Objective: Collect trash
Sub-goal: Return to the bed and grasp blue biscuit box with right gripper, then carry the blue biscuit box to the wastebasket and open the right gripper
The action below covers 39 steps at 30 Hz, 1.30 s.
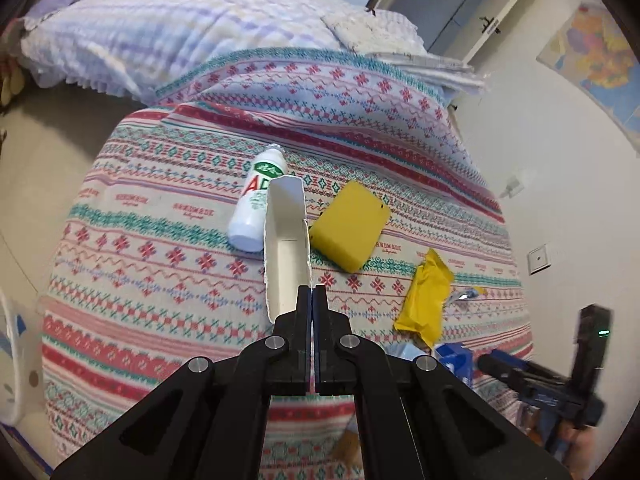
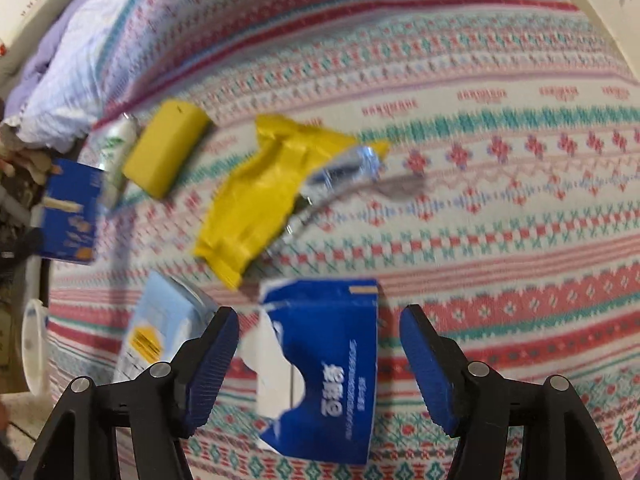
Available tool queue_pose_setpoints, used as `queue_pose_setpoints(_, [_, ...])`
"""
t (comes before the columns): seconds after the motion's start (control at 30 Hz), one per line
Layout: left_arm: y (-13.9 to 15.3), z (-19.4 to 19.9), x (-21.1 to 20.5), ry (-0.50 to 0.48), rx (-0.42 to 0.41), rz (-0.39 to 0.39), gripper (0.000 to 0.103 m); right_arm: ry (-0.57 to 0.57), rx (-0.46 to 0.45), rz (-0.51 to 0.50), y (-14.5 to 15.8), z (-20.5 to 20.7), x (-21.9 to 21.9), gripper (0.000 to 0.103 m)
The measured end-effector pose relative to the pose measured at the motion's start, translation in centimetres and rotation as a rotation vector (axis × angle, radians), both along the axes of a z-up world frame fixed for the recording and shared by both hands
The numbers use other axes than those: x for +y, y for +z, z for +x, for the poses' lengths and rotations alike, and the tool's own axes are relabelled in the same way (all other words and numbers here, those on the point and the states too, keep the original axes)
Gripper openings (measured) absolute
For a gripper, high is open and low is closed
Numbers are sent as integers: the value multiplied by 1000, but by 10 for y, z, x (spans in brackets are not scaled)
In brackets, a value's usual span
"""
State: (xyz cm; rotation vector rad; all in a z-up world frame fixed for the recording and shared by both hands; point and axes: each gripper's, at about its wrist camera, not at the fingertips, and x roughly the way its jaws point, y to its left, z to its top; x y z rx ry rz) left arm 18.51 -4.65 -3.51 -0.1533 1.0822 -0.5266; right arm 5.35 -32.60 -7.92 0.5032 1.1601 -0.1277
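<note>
On the patterned bedspread, the yellow pad serves as the marker. Just left of it lies a white drink bottle on its side. The left gripper has its jaws pinched tight on the edge of an opened carton, lifted between bottle and pad. Right of the pad lies a crumpled yellow wrapper. Nearer than the wrapper, the right gripper stands with jaws spread wide either side of a torn blue box, not gripping it.
</note>
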Motion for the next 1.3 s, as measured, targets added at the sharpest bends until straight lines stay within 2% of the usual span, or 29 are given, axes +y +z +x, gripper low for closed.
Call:
queue_pose_setpoints(0.1, [11,-7,19,19,-10,-29,0,13,59,-23,-15,-4,7,70])
queue_pose_setpoints(0.2, [18,-11,36,40,-20,-41,0,61,110,-64,-27,-4,20,41])
queue_pose_setpoints(0.3, [18,-13,50,57,-19,-44,0,65,51,-124,-12,-5,24,41])
queue_pose_setpoints(0.4, [20,-16,64,71,-21,-47,0,39,-42,-118,11,-9,20,41])
queue_pose_setpoints(0.57, [25,-20,87,94,-42,-54,0,25,-92,-130,18,-8,18,41])
queue_pose_setpoints(0.73, [23,-19,117,145,-27,-66,0,37,-183,-146,34,-1,30,41])
queue_pose_setpoints(1.03, [22,-17,195,260,-21,-91,0,91,-234,-168,37,10,58,41])
queue_pose_setpoints(1.3, [10,-17,307,436,12,-118,0,116,-245,-145,34,14,79,41])
